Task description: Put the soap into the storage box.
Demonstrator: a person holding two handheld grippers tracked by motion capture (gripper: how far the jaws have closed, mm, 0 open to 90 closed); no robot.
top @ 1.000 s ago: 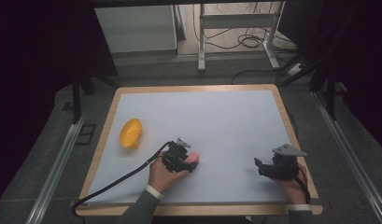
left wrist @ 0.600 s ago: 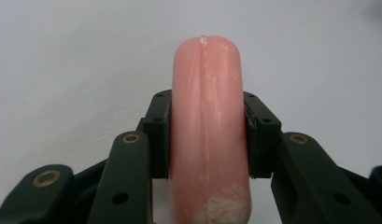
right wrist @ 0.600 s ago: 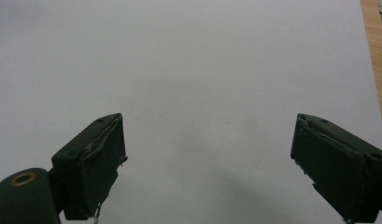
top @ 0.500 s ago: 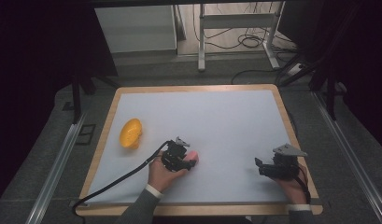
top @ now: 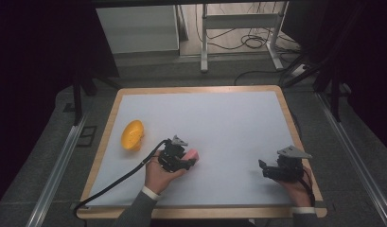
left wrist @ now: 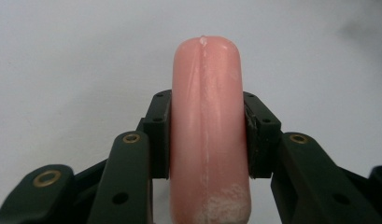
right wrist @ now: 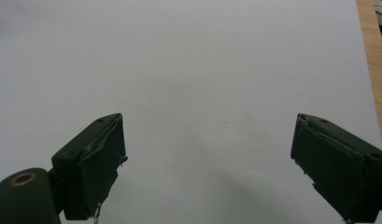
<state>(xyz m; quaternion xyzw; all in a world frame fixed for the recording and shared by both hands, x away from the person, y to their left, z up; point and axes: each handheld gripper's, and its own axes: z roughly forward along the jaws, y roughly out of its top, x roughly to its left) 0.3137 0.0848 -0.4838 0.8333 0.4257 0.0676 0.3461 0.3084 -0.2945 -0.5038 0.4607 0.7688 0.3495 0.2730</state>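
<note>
A pink sausage-shaped piece (left wrist: 207,130) is clamped between the jaws of my left gripper (left wrist: 207,135), its rounded end poking out past the fingertips. From above, that left gripper (top: 189,160) sits at the table's front left-centre with the pink piece (top: 192,154) showing at its tip, just above the white mat. My right gripper (top: 266,169) rests near the front right, pointing left. Its jaws stand wide apart over bare mat in the right gripper view (right wrist: 207,158), with nothing between them.
An orange bowl-like object (top: 132,135) lies tipped on the mat's left side, a short way left of my left gripper. A white mat (top: 219,123) covers the wooden-edged table (top: 285,109). The left gripper's cable (top: 115,182) trails to the front left corner.
My left gripper with the pink piece has drifted slightly toward the table's front. The right gripper has held its place.
</note>
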